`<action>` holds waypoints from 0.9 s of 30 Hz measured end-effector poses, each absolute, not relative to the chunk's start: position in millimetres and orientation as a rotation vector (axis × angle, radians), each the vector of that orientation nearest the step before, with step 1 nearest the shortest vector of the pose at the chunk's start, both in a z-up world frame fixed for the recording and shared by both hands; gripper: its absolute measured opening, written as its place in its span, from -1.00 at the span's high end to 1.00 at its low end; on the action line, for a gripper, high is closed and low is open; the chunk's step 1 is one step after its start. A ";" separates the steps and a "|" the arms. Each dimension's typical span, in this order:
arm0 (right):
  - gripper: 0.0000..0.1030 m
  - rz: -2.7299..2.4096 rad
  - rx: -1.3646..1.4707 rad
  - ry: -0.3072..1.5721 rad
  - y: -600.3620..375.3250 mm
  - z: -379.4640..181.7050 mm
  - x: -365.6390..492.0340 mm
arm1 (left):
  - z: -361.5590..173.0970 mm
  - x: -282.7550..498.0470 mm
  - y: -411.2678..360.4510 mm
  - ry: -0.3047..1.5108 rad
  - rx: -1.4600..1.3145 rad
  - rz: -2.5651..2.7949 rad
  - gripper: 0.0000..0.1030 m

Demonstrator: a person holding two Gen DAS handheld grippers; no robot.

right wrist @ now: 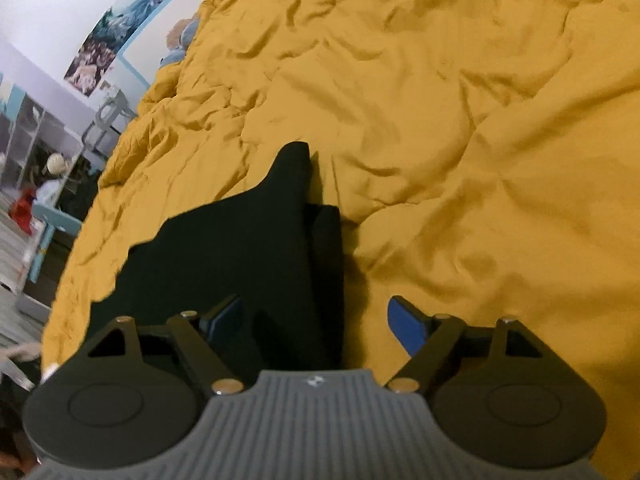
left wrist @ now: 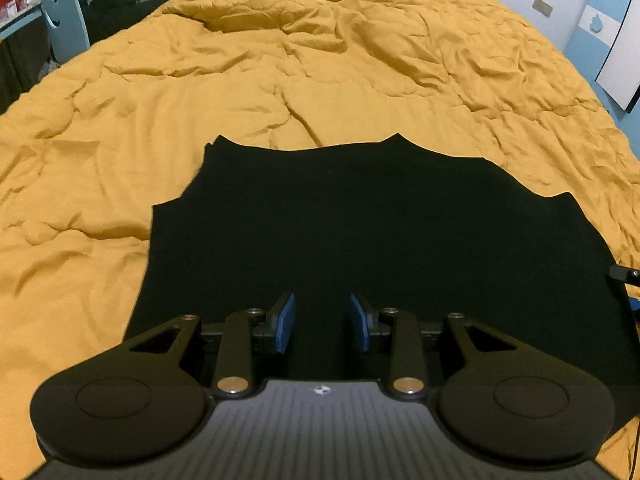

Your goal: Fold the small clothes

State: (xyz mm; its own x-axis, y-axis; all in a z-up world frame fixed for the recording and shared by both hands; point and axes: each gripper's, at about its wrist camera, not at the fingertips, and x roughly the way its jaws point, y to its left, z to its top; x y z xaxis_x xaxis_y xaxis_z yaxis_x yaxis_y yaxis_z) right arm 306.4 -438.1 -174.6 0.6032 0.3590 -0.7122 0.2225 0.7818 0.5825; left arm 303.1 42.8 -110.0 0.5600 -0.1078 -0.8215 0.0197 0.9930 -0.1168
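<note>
A black small garment lies spread flat on a mustard-yellow duvet. My left gripper hovers over the garment's near edge with its blue-padded jaws partly open and nothing between them. In the right wrist view the same garment shows with a folded edge and a pointed corner toward the duvet. My right gripper is wide open over the garment's right edge, empty. A bit of the right gripper shows at the left view's right edge.
A light blue chair and cluttered shelves stand off the bed's left side. Stuffed toys lie at the head of the bed. Walls with posters border the bed.
</note>
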 end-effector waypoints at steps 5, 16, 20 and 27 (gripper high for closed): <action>-0.32 0.119 0.768 0.937 -434.4 -191.9 327.2 | -118.9 308.3 44.6 0.989 -0.121 -0.078 0.25; 0.91 0.116 0.706 0.795 -397.6 -151.0 322.4 | -112.9 298.0 69.7 0.930 -0.140 -0.055 0.25; 0.92 0.147 0.640 0.794 -361.2 -107.0 324.6 | -109.5 295.5 81.5 0.916 -0.149 -0.040 0.25; 0.92 0.177 0.627 0.845 -280.1 -60.7 342.0 | -93.0 284.9 117.8 0.854 -0.239 -0.041 0.25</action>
State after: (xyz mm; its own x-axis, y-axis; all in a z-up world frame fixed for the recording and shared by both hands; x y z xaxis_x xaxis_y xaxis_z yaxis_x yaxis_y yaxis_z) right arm 342.0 -280.1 -60.7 0.6616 0.3857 -0.6431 0.0957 0.8071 0.5826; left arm 284.9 117.8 -93.0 0.6581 -0.1315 -0.7413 -0.0595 0.9725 -0.2254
